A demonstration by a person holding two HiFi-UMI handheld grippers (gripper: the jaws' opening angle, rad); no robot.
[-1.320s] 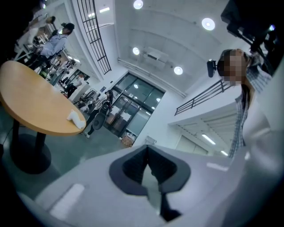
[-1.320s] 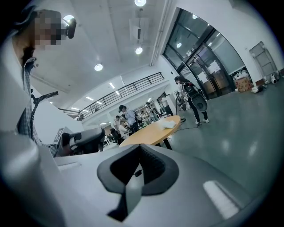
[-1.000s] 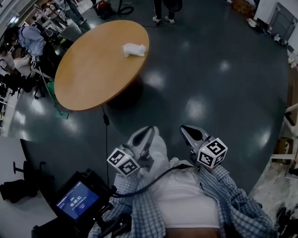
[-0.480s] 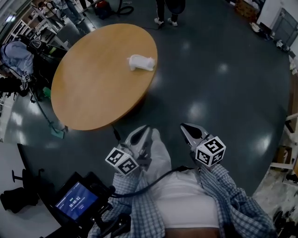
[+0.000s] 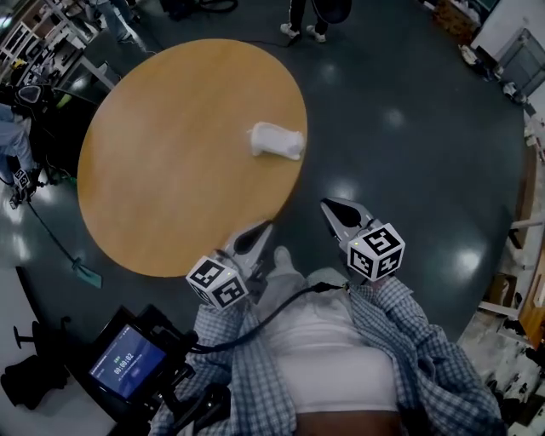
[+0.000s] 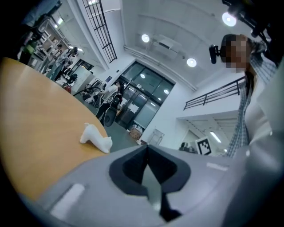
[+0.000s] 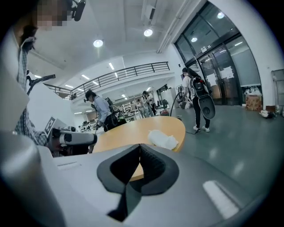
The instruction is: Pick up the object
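Note:
A small white object (image 5: pixel 276 140) lies on the round wooden table (image 5: pixel 170 153), near its right edge. The same white object (image 6: pixel 96 138) shows in the left gripper view and, as a white object (image 7: pixel 162 139), in the right gripper view. My left gripper (image 5: pixel 261 226) is shut and empty, held close to my body at the table's near edge. My right gripper (image 5: pixel 326 206) is shut and empty too, over the dark floor just right of the table. Both are well short of the object.
Dark glossy floor (image 5: pixel 409 128) surrounds the table. A person's legs (image 5: pixel 302 17) stand beyond the table's far side. A small screen device (image 5: pixel 126 362) hangs at lower left. People and equipment (image 5: pixel 21 94) crowd the far left; boxes and clutter (image 5: pixel 519 281) line the right.
The table and white object have drawn closer and lower in the head view. Both grippers have moved up toward the table edge, still shut.

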